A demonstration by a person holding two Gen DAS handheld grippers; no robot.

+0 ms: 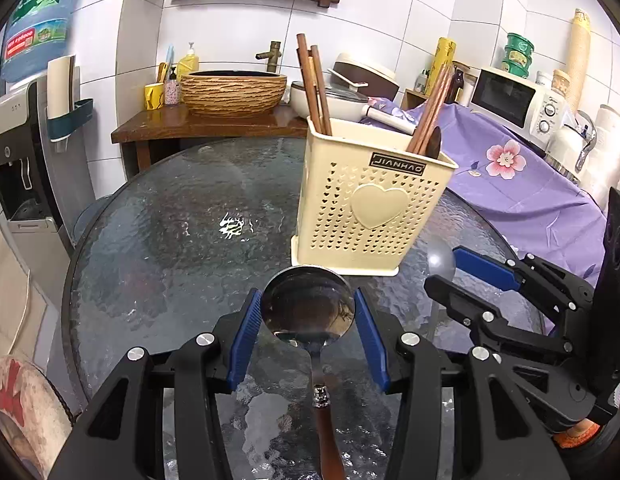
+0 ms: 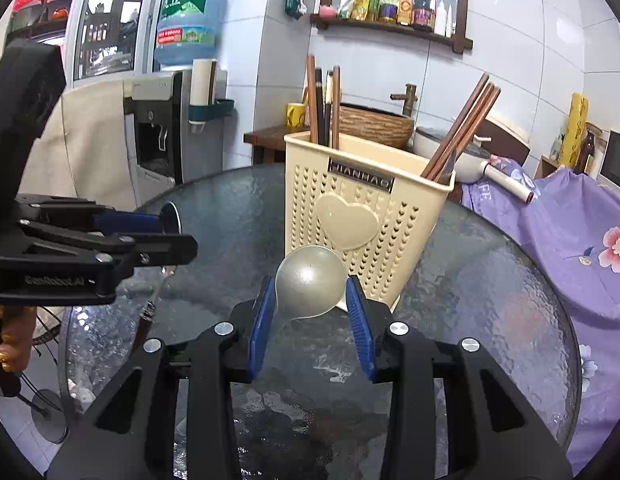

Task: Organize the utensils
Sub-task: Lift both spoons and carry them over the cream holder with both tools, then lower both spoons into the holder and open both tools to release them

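Two spoons in play, each carried bowl-first. Left tool [image 1: 308, 322] is clenched on the rim of a polished steel spoon [image 1: 308, 308], concave side up, mirror-bright; its thin neck runs back to a metal collar and a reddish wooden handle between the tool's arms. Right tool [image 2: 311, 306] is clenched on a second spoon [image 2: 310, 282], shown domed side up, duller satin grey, handle hidden under the tool. Both hang above the near part of the surface [image 1: 170, 240], just short of the near wall of the cream holder [image 1: 369, 200].

Risks, as I judge them:
- Grip is on smooth curved metal, pads bearing on the bowl edges only. A bowl could pivot or squirt out if a handle tip knocks the holder rim.
- Handles trail behind the tools, so insertion means turning each spoon over; a swing could clip the other tool, which sits close beside.
- Holder is light perforated plastic, tall, with chopsticks [image 1: 313, 84] leaning at both ends. A push on its wall may tip or slide it on the glass.
- A dropped spoon on glass would bounce and skid toward the round edge.

Surface: round, dark, rippled glass, glossy.
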